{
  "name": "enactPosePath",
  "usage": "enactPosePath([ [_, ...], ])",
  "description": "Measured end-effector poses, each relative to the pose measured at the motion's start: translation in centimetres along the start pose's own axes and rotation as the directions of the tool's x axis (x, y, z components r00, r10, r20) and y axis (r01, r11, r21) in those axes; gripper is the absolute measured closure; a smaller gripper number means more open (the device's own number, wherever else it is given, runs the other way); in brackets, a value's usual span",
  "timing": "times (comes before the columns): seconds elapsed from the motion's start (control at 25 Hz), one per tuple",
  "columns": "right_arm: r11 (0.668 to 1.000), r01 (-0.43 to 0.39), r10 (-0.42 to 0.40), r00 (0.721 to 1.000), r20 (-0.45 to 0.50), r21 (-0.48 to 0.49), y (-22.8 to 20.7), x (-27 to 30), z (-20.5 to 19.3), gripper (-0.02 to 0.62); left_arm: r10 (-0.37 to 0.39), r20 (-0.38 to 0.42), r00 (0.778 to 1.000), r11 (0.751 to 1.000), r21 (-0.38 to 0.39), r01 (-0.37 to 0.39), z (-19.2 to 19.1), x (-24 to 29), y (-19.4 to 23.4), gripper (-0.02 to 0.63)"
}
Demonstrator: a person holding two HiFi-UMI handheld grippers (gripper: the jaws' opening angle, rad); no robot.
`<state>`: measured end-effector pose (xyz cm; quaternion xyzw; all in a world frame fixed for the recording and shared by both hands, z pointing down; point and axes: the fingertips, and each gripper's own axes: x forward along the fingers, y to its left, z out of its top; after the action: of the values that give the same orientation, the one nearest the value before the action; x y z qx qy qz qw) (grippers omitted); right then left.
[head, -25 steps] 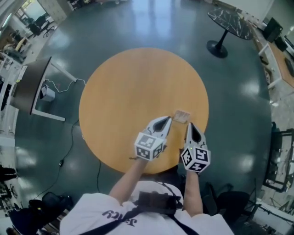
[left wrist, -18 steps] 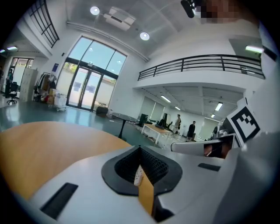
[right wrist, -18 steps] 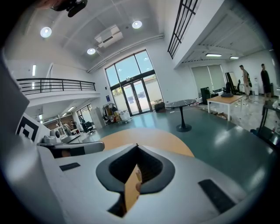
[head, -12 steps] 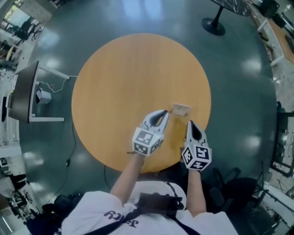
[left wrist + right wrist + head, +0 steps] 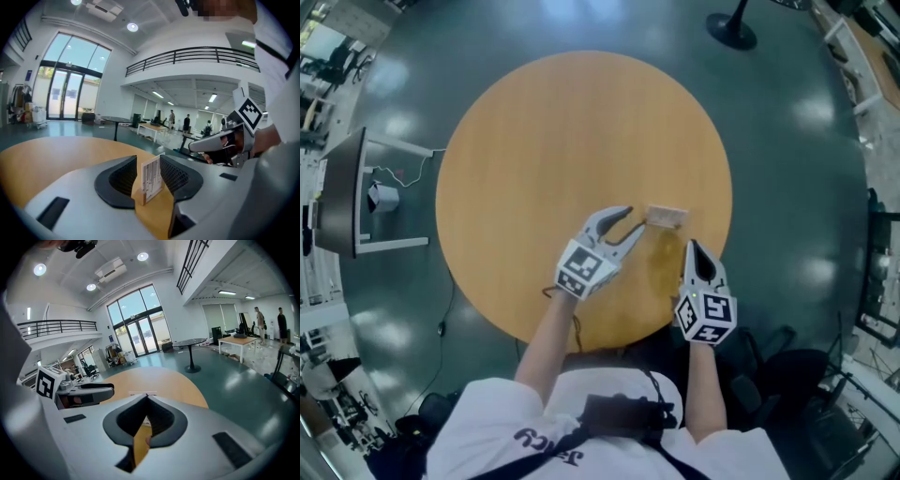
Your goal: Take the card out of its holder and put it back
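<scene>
Head view shows the card (image 5: 666, 217) standing on the round desk (image 5: 562, 122), toward the edge nearest the person, with both tools brought up close to it. Left gripper view makes it plain that the card is upright in the slot of its small wooden holder (image 5: 138, 197), its printed face turned toward that camera. So the first half of the task, taking the card out, is not yet done, and putting it back has to wait on that. The left tool (image 5: 633, 221) has just been opening its jaws, and they now stand at a middling width. The card shows in the gap between them, but daylight is visible on either side of it. From above the tips seem to stop just short of the holder's left end, so no pad presses on anything. The right tool (image 5: 691, 246) lies just beside the holder on the person's side and points toward it. In the right gripper view its jaws are closed together with nothing between them. As I judge it, the work is at the approach stage. What is left is closing on the card, drawing it out of the slot while the holder is kept steady, and then seating it again.
</scene>
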<state>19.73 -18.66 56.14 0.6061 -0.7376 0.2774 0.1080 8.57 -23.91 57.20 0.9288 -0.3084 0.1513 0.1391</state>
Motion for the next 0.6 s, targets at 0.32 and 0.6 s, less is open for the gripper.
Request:
enactPosePath([
  [0.32,1.0,0.003,-0.003,1.0,-0.021,-0.006,-1.1,-0.6,-0.7,0.575,-0.16,-0.039,0.986,0.987,0.024,0.161,-1.6,1.7,0.2,0.368],
  [0.6,1.0,0.01,-0.01,0.999,-0.047,0.002,-2.4,-0.7,-1.9,0.575,-0.303,-0.066,0.951,0.951,0.043,0.306,-2.5,4.3,-0.9,0.368],
])
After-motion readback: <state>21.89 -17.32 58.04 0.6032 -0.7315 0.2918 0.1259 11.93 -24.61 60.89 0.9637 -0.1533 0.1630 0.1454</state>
